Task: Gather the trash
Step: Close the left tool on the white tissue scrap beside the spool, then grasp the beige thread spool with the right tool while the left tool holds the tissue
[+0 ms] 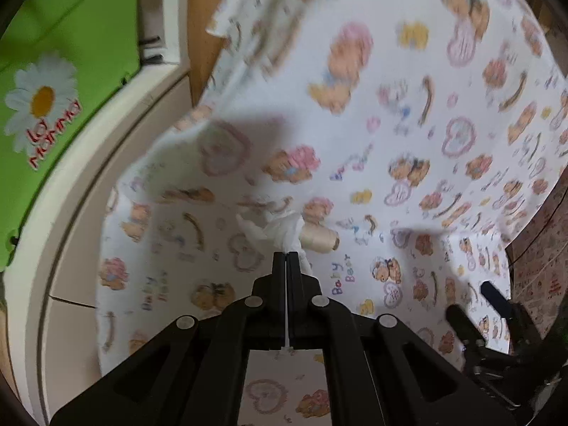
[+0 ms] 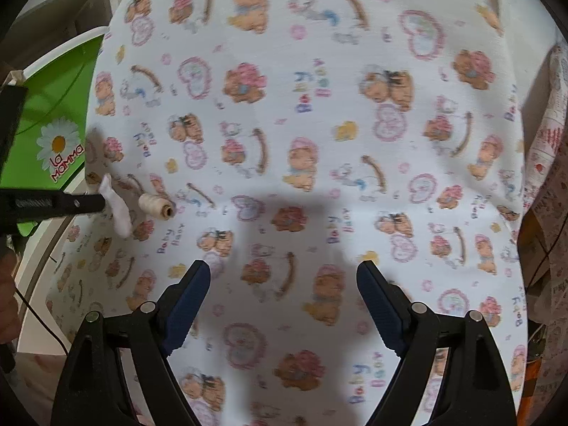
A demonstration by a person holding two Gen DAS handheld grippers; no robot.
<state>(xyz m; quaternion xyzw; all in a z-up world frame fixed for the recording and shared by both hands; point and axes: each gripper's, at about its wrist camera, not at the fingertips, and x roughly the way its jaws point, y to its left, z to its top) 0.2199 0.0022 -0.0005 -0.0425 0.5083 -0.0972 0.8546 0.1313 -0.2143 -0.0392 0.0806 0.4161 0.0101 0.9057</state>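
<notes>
- I count one crumpled white tissue (image 1: 271, 229).
- One spool of cream thread (image 1: 319, 240).
- One bear-print cloth (image 1: 408, 135).
- One green bin (image 1: 53, 81) with a daisy logo.
- Two grippers: left gripper (image 1: 287, 259), right gripper (image 2: 284, 280).

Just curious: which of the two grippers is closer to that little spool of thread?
Left. The left gripper is right beside the spool, shut on a white tissue. The right gripper hangs open, farther away over the cloth.

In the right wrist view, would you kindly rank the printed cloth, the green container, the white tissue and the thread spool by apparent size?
1. Printed cloth
2. Green container, partly cut off
3-4. White tissue and thread spool look alike; unranked.
</notes>
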